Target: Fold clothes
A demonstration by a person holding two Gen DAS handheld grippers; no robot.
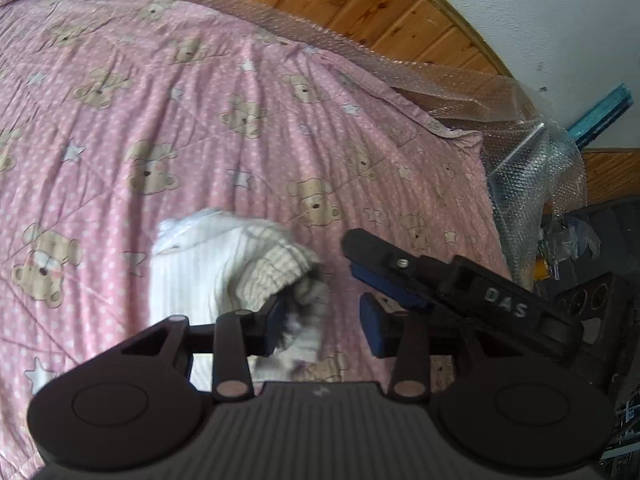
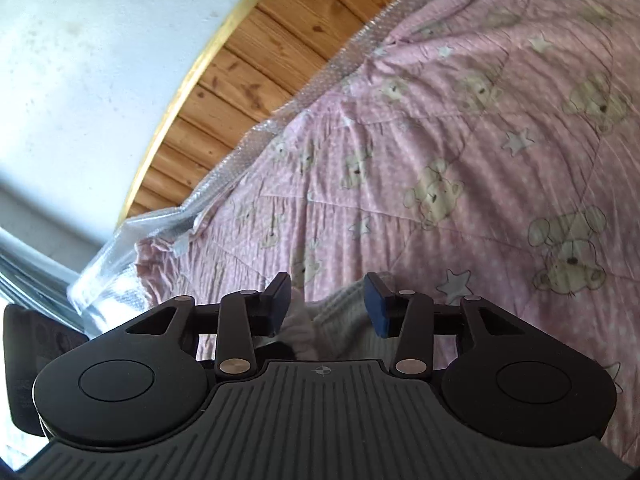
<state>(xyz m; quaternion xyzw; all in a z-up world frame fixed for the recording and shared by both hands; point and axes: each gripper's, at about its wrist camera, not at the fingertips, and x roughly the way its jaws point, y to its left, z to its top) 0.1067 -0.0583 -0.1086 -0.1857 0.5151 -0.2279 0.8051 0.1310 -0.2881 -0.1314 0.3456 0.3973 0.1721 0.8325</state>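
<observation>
Your left gripper is released, its 2 blue pads spread wide over the near part of the bed. The garment, white and cream ribbed knit, lies bunched on the pink bear-print quilt, just beyond and left of that gripper; a crumpled end sits between the pads, close to the left pad, but contact is too blurred to tell.

Your right gripper is released too, pads apart, with a fold of the same garment lying in the gap below them. In the left view, the right gripper reaches in from the right, just beside the garment and crossing over your left gripper's right finger.

Bubble wrap edges the far side of the quilt against a wood headboard. More wrap and dark clutter crowd the bed's right side.
</observation>
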